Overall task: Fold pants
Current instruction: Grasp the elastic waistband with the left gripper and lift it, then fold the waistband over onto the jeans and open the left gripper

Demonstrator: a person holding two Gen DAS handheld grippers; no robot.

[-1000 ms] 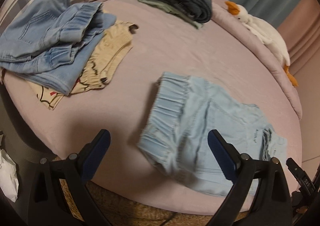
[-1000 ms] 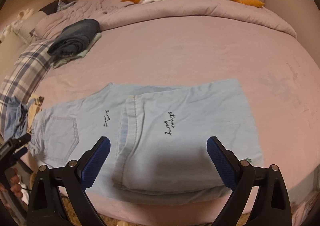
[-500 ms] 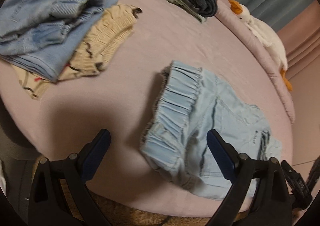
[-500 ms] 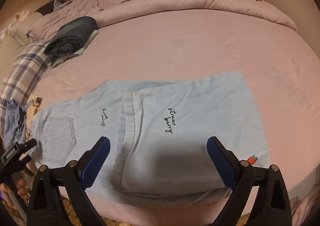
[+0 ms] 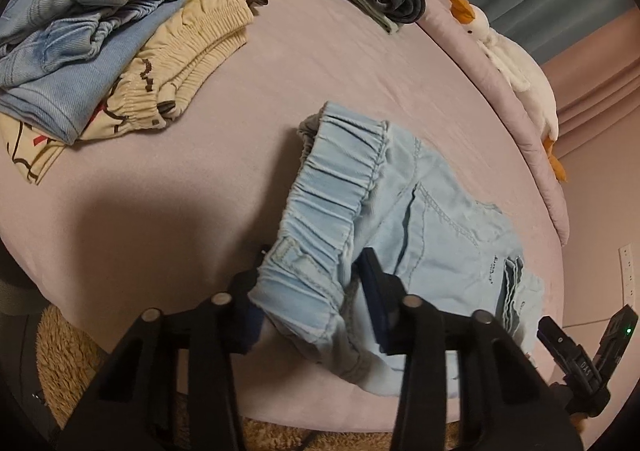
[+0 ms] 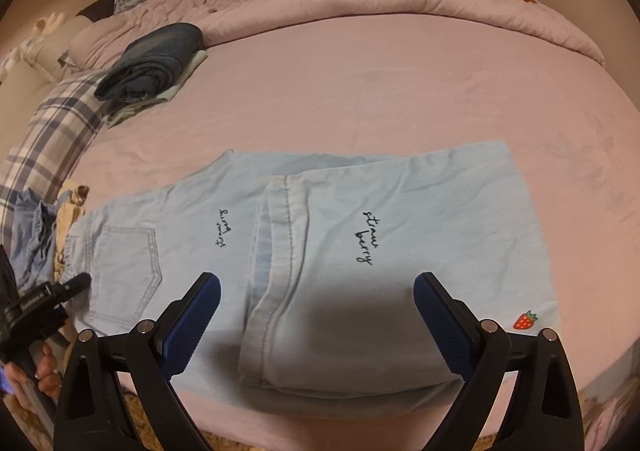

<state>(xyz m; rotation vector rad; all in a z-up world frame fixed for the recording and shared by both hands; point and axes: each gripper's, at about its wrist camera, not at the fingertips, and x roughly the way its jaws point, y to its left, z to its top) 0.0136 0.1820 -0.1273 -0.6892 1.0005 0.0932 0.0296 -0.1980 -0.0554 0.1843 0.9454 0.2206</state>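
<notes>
Left wrist — pants (image 5: 404, 227) waistband between tongs (image 5: 316, 291).

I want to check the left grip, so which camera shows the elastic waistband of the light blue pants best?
The left wrist view: the waistband fills the centre, gathers sharp, its near end pinched in the left claw. The right wrist view shows only a bunched sliver of it at the far left edge, beside the back pocket.

Both wrist views — close, sharing pale pants (image 5: 420, 219)
</notes>
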